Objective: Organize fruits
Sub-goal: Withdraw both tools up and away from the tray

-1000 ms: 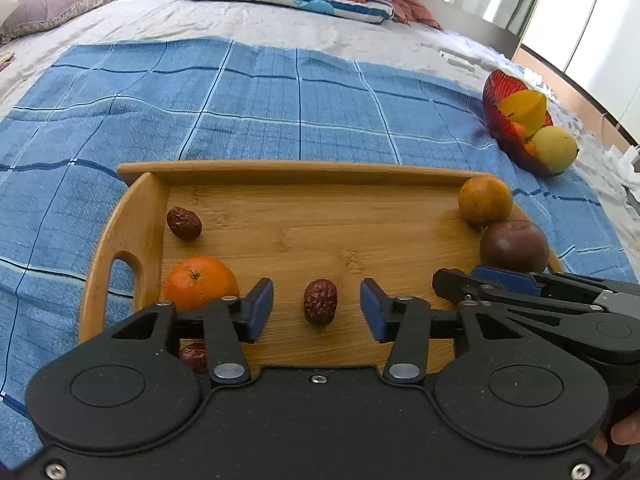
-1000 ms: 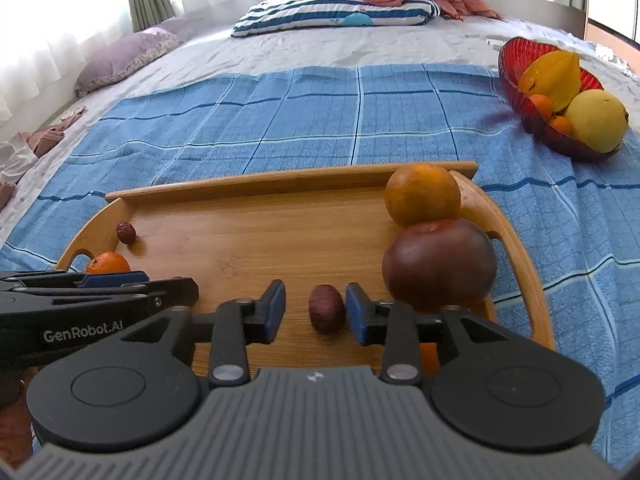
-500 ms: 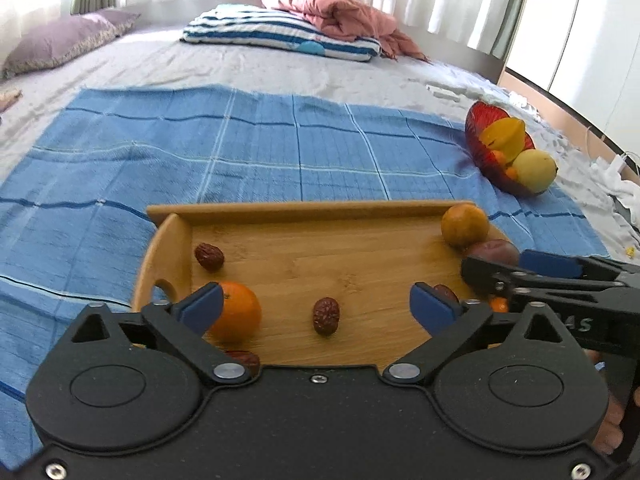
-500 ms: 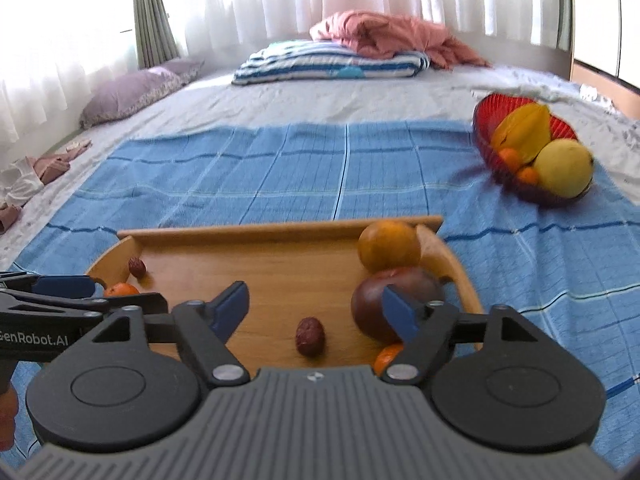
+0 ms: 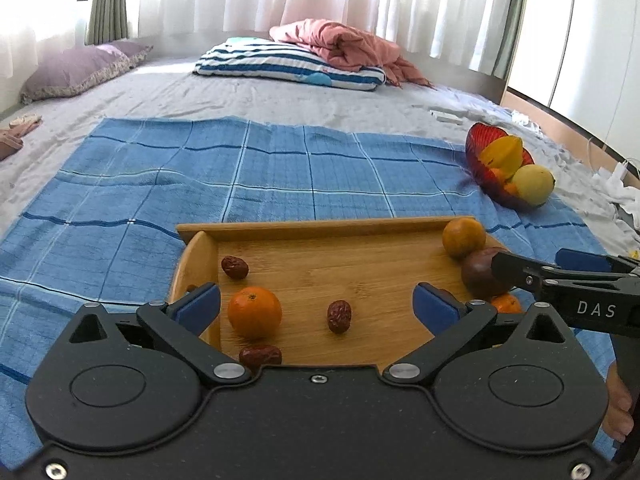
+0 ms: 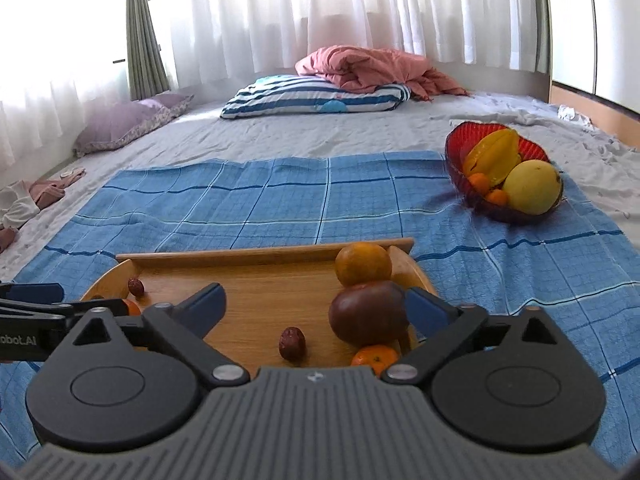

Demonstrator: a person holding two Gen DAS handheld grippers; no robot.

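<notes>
Wooden tray (image 5: 304,231), rectangular, of pale bamboo grain with a raised rim and curved handle ends, lying on a blue checked woven cloth (image 5: 280,168) spread over a grey bed. On the tray: 3 wrinkled, dark red dried dates, 1 at the tray's far left (image 5: 235,267), 1 near its middle (image 5: 339,316) and 1 at its near left edge (image 5: 261,355); 1 bright, smooth-skinned tangerine (image 5: 254,312) between the far-left and near-left dates; 1 duller orange citrus (image 5: 463,237) in the tray's far right corner; 1 round, dark purple-brown fruit (image 6: 368,312) touching that citrus on its near side; and 1 small tangerine (image 6: 374,358) at the tray's near right edge, partly hidden below the purple fruit. Beyond the tray's right end stands 1 ribbed red glass bowl (image 6: 456,148) holding 1 ridged yellow starfruit, 1 smooth yellow-green round fruit and 2 small oranges. The left gripper (image 5: 316,304), black with blue pads, hangs above the tray's near edge with its jaws just opened wide; the middle date lies between them, untouched. The right gripper (image 6: 316,306), grey-bodied, likewise has just spread its jaws fully and grips nothing; its right finger (image 6: 424,312) appears just beside the purple fruit, contact unclear.
</notes>
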